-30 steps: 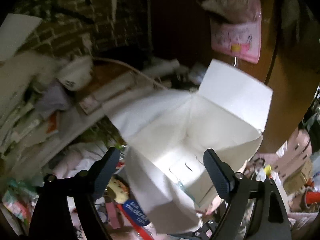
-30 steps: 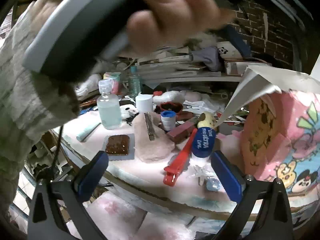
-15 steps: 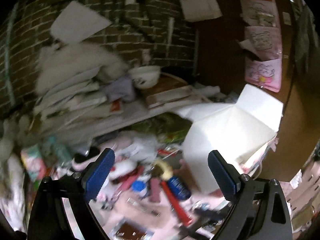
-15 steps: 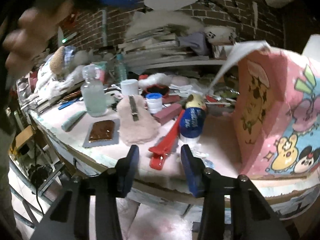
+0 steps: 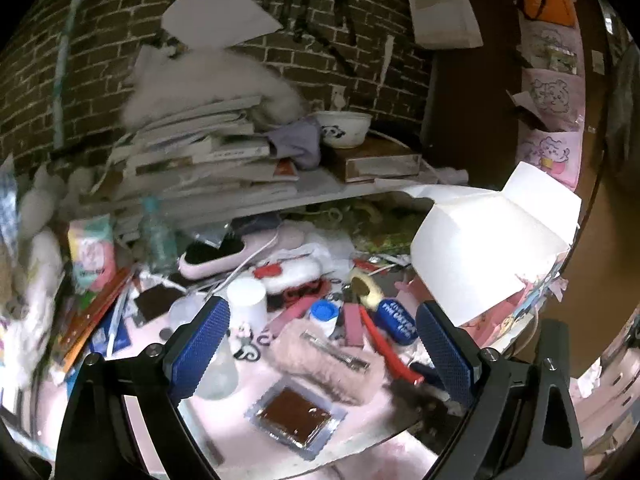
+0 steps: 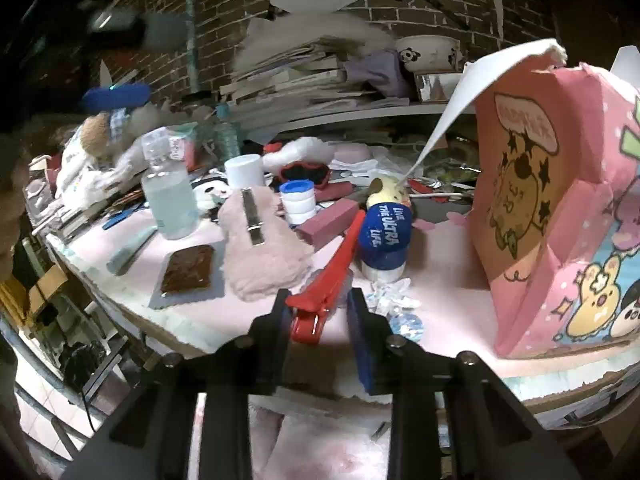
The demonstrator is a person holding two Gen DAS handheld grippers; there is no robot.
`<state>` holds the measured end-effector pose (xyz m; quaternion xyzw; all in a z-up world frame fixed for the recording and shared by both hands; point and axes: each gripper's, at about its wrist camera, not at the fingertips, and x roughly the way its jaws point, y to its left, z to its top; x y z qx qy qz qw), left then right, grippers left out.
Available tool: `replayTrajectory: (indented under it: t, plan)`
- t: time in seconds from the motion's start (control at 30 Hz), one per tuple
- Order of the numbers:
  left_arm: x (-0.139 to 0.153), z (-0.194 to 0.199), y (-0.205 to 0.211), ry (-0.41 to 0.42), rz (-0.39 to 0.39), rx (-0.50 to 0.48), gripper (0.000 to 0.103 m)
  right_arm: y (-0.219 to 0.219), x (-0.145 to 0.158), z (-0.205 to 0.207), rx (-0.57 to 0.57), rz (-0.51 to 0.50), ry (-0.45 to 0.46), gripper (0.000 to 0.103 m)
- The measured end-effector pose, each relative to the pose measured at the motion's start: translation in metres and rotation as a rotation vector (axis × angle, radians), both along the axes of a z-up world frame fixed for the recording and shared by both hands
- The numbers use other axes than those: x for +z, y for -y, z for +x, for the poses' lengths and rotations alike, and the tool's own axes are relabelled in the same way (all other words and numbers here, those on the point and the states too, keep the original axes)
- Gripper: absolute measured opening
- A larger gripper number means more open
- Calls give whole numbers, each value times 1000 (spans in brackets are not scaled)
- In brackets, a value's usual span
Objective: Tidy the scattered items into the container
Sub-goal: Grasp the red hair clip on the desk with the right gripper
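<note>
The container is a pink cartoon-printed box (image 6: pixel 552 208) with white flaps, standing at the table's right; the left wrist view shows its white inside (image 5: pixel 480 248). A long red clip (image 6: pixel 332 264) lies on the pink table top. My right gripper (image 6: pixel 318 320) has its jaws closing on the clip's near end, and both pads touch its sides. My left gripper (image 5: pixel 320 352) hangs open above the clutter with nothing between its fingers. Below it lie a fluffy pink pouch (image 5: pixel 328 364) and a brown packet (image 5: pixel 296 412).
Beside the clip stand a toy in a blue cap (image 6: pixel 384 232), a pink bar (image 6: pixel 328 220), a blue-lidded jar (image 6: pixel 298 200), a white cup (image 6: pixel 244 170) and a clear bottle (image 6: pixel 170 196). Stacked books (image 5: pixel 208 152) fill the shelf behind. The table's front edge (image 6: pixel 224 344) is close.
The right jaws went from wide open to closed around the red clip's end. The left gripper swung from above the box to over the table items. The hand left the right view.
</note>
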<state>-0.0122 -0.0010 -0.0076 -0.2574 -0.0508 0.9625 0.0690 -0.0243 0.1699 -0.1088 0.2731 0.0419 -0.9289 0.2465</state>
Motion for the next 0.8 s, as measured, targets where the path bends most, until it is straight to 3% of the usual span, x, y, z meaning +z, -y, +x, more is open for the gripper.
replayTrajectory:
  t: [0.4,0.63,0.8]
  plan:
    - [-8,1,9,27,20,30,93,10,-2,-6,-22,27,-30,26]
    - [-10,0,10,30,33,31,93,3,-1,-6,-28,5,-25,15]
    - [-13,-2,10,39,43,41,93,-1,0,-3,-36,-2,-33,14]
